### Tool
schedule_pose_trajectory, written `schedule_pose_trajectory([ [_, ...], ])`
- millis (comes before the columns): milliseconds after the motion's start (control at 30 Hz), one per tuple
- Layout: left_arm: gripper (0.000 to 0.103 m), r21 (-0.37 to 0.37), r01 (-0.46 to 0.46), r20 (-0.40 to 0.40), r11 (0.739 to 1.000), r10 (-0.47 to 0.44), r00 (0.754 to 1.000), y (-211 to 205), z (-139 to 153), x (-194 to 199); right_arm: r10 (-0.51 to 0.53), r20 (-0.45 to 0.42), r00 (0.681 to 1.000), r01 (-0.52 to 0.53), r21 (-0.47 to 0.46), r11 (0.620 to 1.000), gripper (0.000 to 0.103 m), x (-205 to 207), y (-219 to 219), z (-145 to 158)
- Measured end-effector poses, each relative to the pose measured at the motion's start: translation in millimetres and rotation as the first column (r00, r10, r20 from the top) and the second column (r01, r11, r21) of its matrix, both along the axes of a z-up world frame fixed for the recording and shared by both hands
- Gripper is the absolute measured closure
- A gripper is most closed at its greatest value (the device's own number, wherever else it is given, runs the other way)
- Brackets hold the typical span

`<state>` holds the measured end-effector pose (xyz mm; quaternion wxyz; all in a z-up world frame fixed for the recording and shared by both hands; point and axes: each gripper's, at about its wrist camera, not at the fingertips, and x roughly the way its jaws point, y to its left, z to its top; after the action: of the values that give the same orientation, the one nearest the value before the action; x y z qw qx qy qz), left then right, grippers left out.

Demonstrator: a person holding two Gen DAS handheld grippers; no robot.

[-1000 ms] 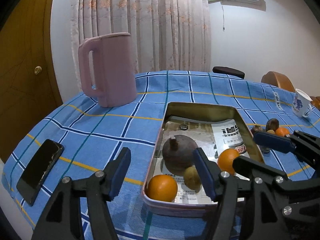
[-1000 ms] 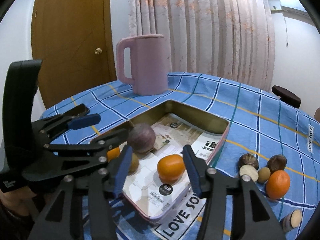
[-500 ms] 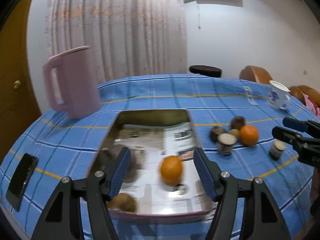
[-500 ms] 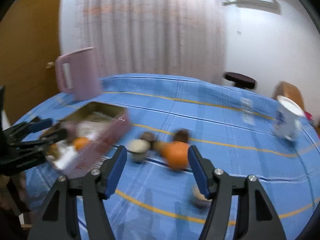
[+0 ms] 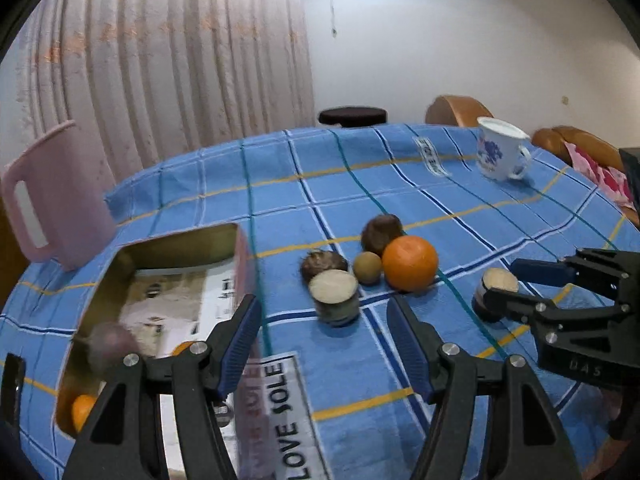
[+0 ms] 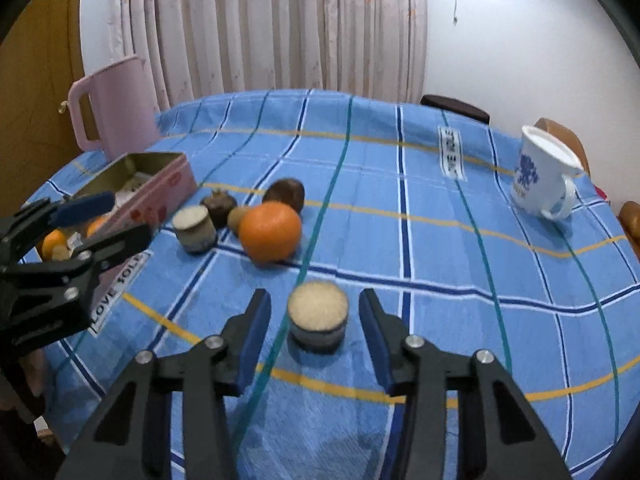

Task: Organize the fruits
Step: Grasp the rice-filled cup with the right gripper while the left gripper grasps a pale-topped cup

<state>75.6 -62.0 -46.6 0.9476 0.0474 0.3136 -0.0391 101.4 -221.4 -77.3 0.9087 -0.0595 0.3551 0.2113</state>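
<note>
Right wrist view: a cut taro stub (image 6: 318,316) stands on the blue cloth (image 6: 440,248) between the spread fingers of the right gripper (image 6: 314,322), untouched by either. Beyond it and to the left an orange (image 6: 270,231) sits in a cluster with a second stub (image 6: 195,227) and brown fruits, just right of the tin (image 6: 152,196). Left of that cluster the left gripper (image 5: 323,334) hangs open and empty, near the tin, which holds oranges.
</note>
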Motion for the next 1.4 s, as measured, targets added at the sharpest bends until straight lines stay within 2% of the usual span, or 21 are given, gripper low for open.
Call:
schedule_pose_trajectory([
  [133, 0.036, 0.027, 0.015, -0.035, 1.0, -0.014, 0.999, -1.3, -7.4, 14.2, 0.003, -0.022, 1.0, -0.003, 0.008, 1.0, 0.063, 6.0, -1.6, -3.0],
  [200, 0.036, -0.003, 0.018, -0.064, 1.0, -0.018, 0.998, 5.8, -9.8, 22.7, 0.012, -0.026, 1.0, -0.012, 0.016, 1.0, 0.066, 6.6, -1.4, -2.8],
  [433, 0.036, 0.051, -0.002, -0.054, 0.999, 0.005, 0.999, 22.1, -10.2, 31.3, -0.007, -0.016, 1.0, 0.007, 0.023, 1.0, 0.066, 6.8, -4.2, -1.1],
  [567, 0.036, 0.049, -0.032, -0.054, 0.998, 0.034, 0.998, 42.0, -9.4, 35.1, -0.013, -0.007, 1.0, 0.013, 0.015, 1.0, 0.066, 6.3, -3.9, 0.0],
  [667, 0.036, 0.018, -0.046, -0.041, 0.999, 0.047, 0.998, 47.5, -7.1, 32.4, -0.005, -0.011, 1.0, 0.006, 0.009, 1.0, 0.066, 8.3, -0.9, -0.6],
  [800, 0.036, -0.036, 0.007, -0.041, 0.999, -0.008, 0.999, 31.7, -4.9, 26.7, -0.009, -0.003, 1.0, 0.009, 0.011, 1.0, 0.066, 10.8, 3.8, 2.5],
  [933, 0.036, -0.04, 0.057, -0.075, 0.998, -0.06, 0.995, 10.2, -9.4, 34.0, -0.022, 0.0, 1.0, 0.022, 0.011, 1.0, 0.066, 17.2, 9.3, 4.0],
  [1033, 0.036, -0.037, 0.039, -0.125, 0.999, -0.044, 0.991, 7.2, -16.6, 46.0, -0.038, 0.011, 0.999, 0.037, 0.018, 0.999, 0.066, 20.3, 10.9, 5.7],
  [1167, 0.037, -0.055, 0.043, -0.145, 0.998, -0.051, 0.988, 6.3, -19.6, 53.9, -0.04, 0.013, 0.999, 0.04, 0.014, 0.999, 0.066, 21.1, 14.5, 3.7],
  [1200, 0.049, -0.063, 0.048, -0.159, 0.997, -0.058, 0.986, 5.7, -20.8, 55.8, -0.04, 0.02, 0.999, 0.039, 0.016, 0.999, 0.066, 19.9, 14.7, 4.8],
  [1233, 0.068, -0.071, 0.057, -0.169, 0.996, -0.068, 0.983, 5.3, -21.9, 56.9, -0.038, 0.024, 0.999, 0.038, 0.013, 0.999, 0.066, 19.2, 15.3, 5.0],
  [1400, 0.068, -0.07, 0.063, -0.149, 0.996, -0.073, 0.986, 5.4, -18.7, 51.9, -0.033, 0.034, 0.999, 0.032, 0.028, 0.999, 0.066, 17.2, 13.2, 6.3],
])
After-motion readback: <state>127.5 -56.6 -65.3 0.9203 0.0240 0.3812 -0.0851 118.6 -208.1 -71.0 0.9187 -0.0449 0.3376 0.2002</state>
